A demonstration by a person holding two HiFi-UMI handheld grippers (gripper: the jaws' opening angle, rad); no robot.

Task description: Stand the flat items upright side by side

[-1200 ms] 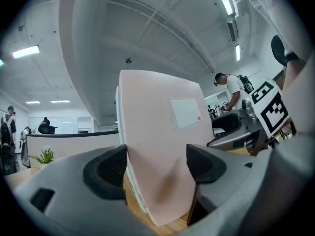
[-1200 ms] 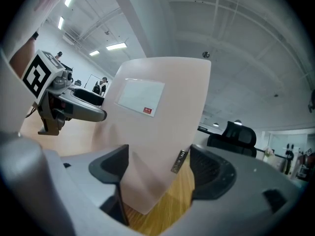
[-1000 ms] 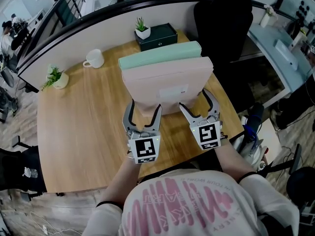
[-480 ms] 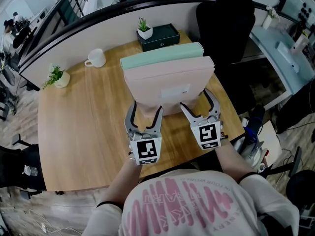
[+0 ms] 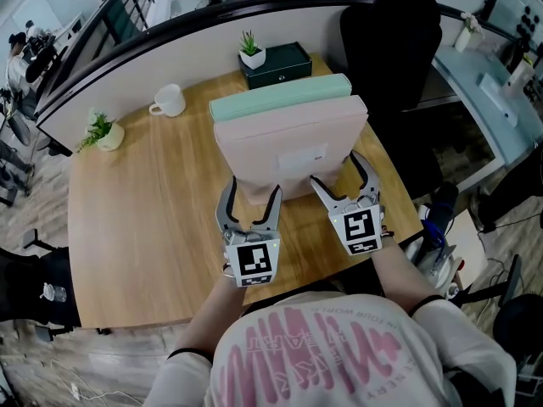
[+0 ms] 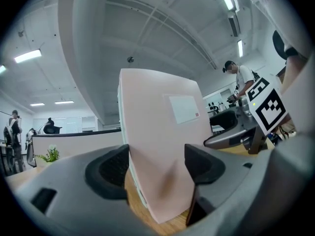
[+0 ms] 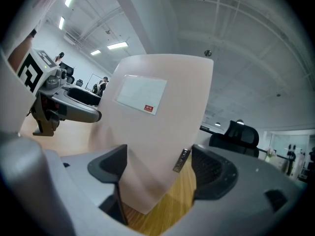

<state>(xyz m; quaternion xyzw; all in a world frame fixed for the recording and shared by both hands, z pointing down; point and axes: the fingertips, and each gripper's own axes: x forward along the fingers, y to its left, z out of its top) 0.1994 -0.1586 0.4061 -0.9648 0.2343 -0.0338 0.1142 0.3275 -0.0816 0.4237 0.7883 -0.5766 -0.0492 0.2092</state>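
A pink file box (image 5: 288, 147) stands upright on the wooden desk (image 5: 144, 227), a white label on the face toward me. A mint green file box (image 5: 280, 97) stands upright right behind it, touching it. My left gripper (image 5: 249, 195) is at the pink box's near left bottom corner. In the left gripper view both pads (image 6: 110, 166) of the left gripper (image 6: 157, 163) lie against the pink box (image 6: 157, 117). My right gripper (image 5: 338, 172) straddles the near right bottom corner. In the right gripper view the pink box (image 7: 162, 107) sits between the right gripper's (image 7: 157, 166) jaws, with bare wood showing before the right pad (image 7: 211, 168).
A black box (image 5: 280, 64) with a small potted plant (image 5: 252, 51) on it stands at the desk's back edge. A white mug (image 5: 170, 101) and another potted plant (image 5: 103, 131) sit at the back left. A black office chair (image 5: 390, 32) stands to the right.
The head view has shifted slightly. Both grippers and both file boxes stay where they were.
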